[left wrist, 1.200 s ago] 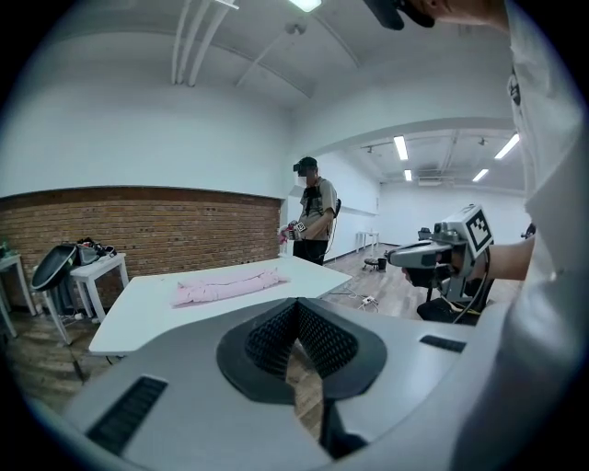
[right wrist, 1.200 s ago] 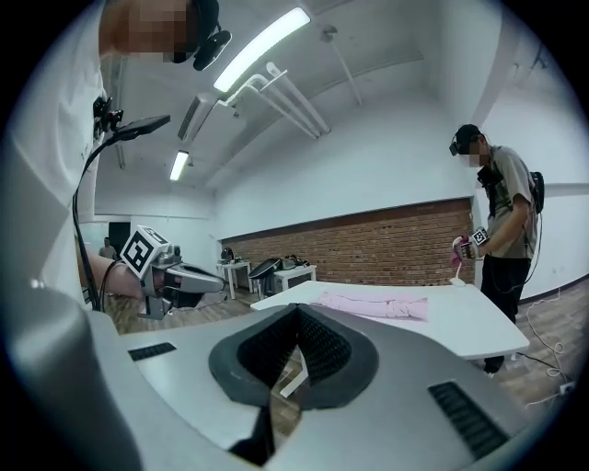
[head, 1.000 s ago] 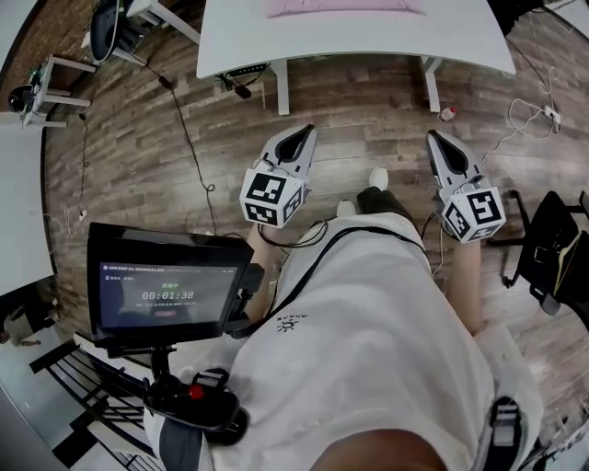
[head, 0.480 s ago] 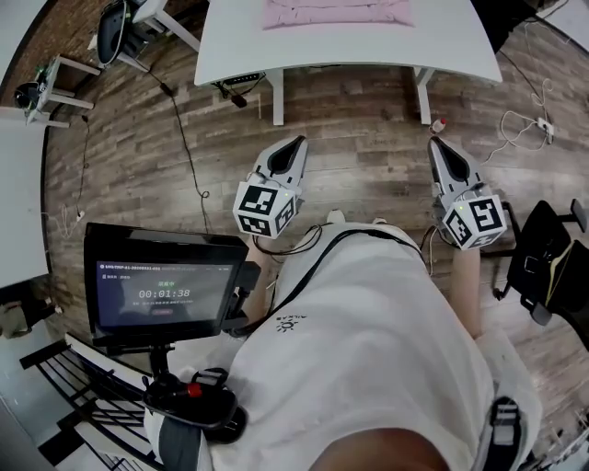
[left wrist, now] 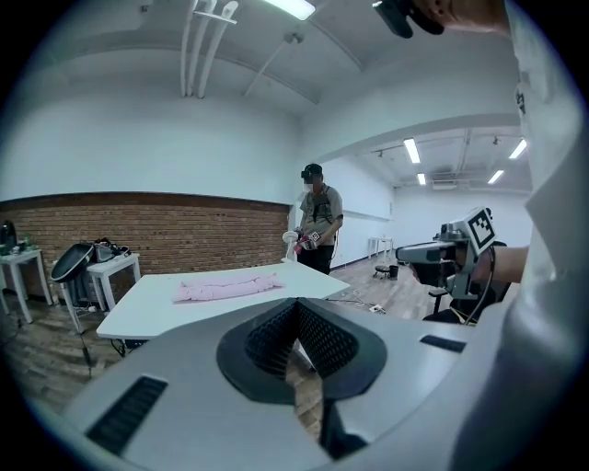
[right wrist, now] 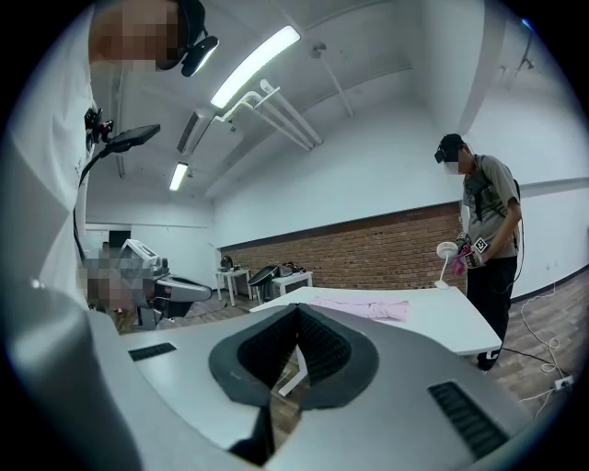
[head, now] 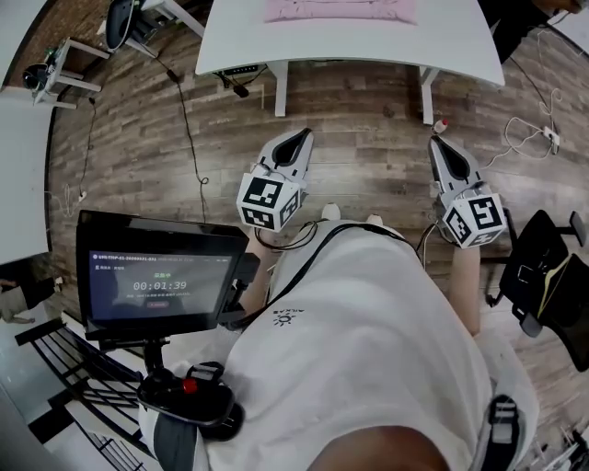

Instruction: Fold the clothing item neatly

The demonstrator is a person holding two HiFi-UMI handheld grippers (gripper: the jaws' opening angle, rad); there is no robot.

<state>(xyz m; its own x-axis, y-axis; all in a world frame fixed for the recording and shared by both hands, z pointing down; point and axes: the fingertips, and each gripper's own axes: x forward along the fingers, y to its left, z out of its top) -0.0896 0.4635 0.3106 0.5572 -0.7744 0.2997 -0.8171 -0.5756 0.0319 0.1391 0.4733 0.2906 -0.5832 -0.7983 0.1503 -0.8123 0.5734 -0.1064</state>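
A pink garment (head: 339, 10) lies in a long bunched strip on the white table (head: 239, 37) at the top of the head view. It also shows in the left gripper view as the pink garment (left wrist: 228, 288) and in the right gripper view as the pink garment (right wrist: 361, 308). My left gripper (head: 302, 138) and right gripper (head: 434, 143) are both shut and empty, held over the wooden floor short of the table, pointing toward it.
A monitor on a stand (head: 161, 285) is at my lower left. A black chair (head: 543, 276) stands at the right. Another person (left wrist: 317, 232) stands beyond the table holding a gripper. Cables (head: 189, 138) run across the floor. Small side tables (left wrist: 92, 271) stand by the brick wall.
Both grippers and the view have shifted toward the table; the table sits a little lower in the head view and the screen timer has advanced.
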